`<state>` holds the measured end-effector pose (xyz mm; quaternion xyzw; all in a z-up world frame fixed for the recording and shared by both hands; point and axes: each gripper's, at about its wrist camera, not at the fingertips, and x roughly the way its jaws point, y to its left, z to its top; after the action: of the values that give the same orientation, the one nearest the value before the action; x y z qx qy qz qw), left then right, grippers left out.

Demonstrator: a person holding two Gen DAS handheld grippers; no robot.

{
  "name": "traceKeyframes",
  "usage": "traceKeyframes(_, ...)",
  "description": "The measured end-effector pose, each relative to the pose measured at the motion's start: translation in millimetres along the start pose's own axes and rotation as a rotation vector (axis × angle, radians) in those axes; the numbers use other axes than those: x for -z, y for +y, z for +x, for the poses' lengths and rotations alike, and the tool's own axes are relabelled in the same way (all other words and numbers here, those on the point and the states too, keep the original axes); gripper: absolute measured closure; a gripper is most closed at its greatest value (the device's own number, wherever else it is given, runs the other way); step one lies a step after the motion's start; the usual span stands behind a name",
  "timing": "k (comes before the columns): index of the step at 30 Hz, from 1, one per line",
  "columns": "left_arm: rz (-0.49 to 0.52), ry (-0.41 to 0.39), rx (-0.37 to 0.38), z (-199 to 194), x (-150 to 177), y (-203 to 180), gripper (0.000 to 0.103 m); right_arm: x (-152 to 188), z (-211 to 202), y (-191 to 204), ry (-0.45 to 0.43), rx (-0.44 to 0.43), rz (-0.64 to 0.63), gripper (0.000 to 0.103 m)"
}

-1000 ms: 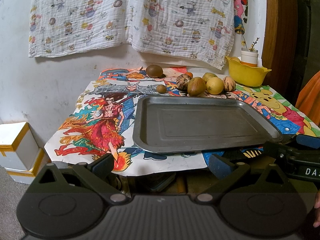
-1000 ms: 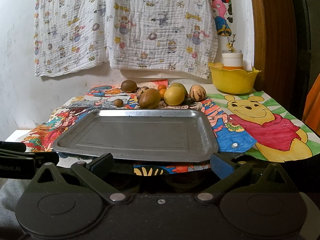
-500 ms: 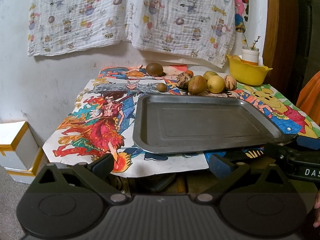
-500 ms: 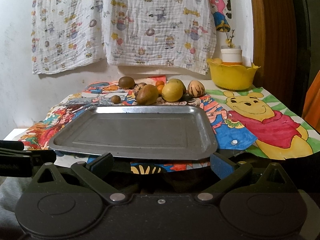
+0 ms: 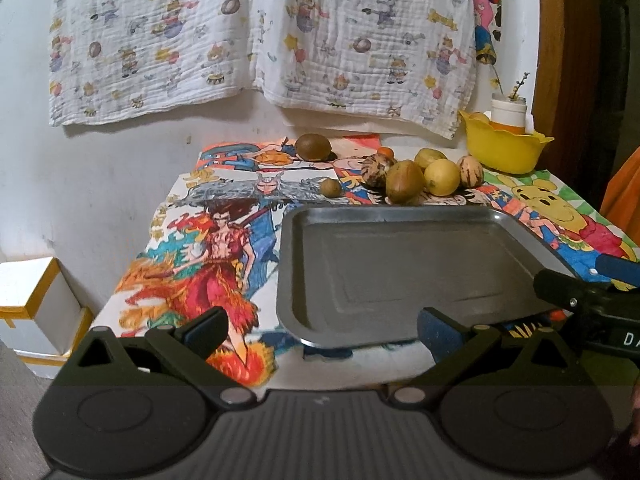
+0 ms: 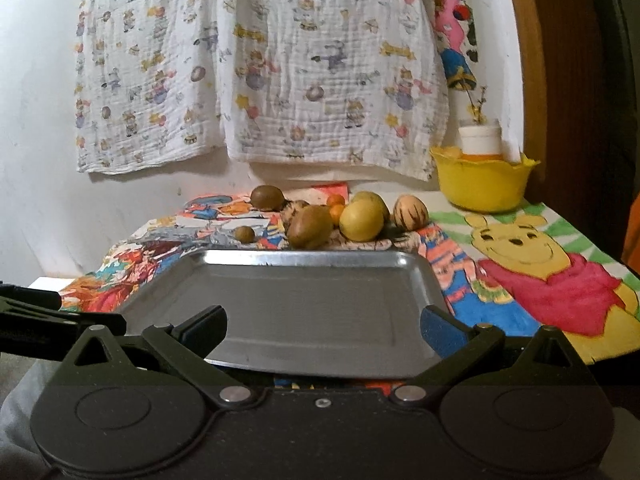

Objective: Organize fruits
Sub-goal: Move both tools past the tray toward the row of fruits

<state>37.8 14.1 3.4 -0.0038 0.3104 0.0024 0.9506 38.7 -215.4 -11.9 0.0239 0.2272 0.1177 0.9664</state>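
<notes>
An empty grey metal tray (image 5: 400, 272) (image 6: 304, 304) lies on the table's near half. Behind it sit several fruits: a brown kiwi (image 5: 313, 147) (image 6: 267, 197), a small brown fruit (image 5: 330, 187) (image 6: 244, 234), a large brown fruit (image 5: 404, 182) (image 6: 309, 227), a yellow lemon (image 5: 441, 177) (image 6: 361, 220), striped fruits (image 5: 470, 171) (image 6: 410, 213) and small oranges (image 6: 335, 206). My left gripper (image 5: 322, 330) is open at the tray's near left corner. My right gripper (image 6: 323, 328) is open over the tray's near edge. Neither holds anything.
Colourful cartoon drawings (image 5: 208, 248) (image 6: 552, 272) cover the table. A yellow bowl (image 5: 505, 150) (image 6: 482, 182) with a white jar stands at the back right. A patterned cloth (image 5: 256, 36) hangs on the wall. White boxes (image 5: 36, 304) sit on the floor at left.
Both grippers have moved forward toward the table, so the tray and fruits look closer. The jaws stay open.
</notes>
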Motion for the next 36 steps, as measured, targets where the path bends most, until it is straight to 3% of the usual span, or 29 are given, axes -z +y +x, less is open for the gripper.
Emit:
traceKeyframes(17, 0.015, 0.1, 0.038, 75, -72, 17, 0.0, -34, 72, -17, 0.101, 0.049, -0.022, 0.0)
traceKeyframes(24, 0.02, 0.138, 0.055, 116, -100, 24, 0.0, -57, 109, -19, 0.138, 0.028, -0.031, 0.0)
traceKeyframes(32, 0.093, 0.148, 0.06, 164, -132, 30, 0.0, -89, 161, -31, 0.224, -0.051, 0.166, 0.0)
traceKeyframes(36, 0.131, 0.151, 0.083, 185, -140, 29, 0.001, -99, 184, -27, 0.278, -0.052, 0.203, 0.001)
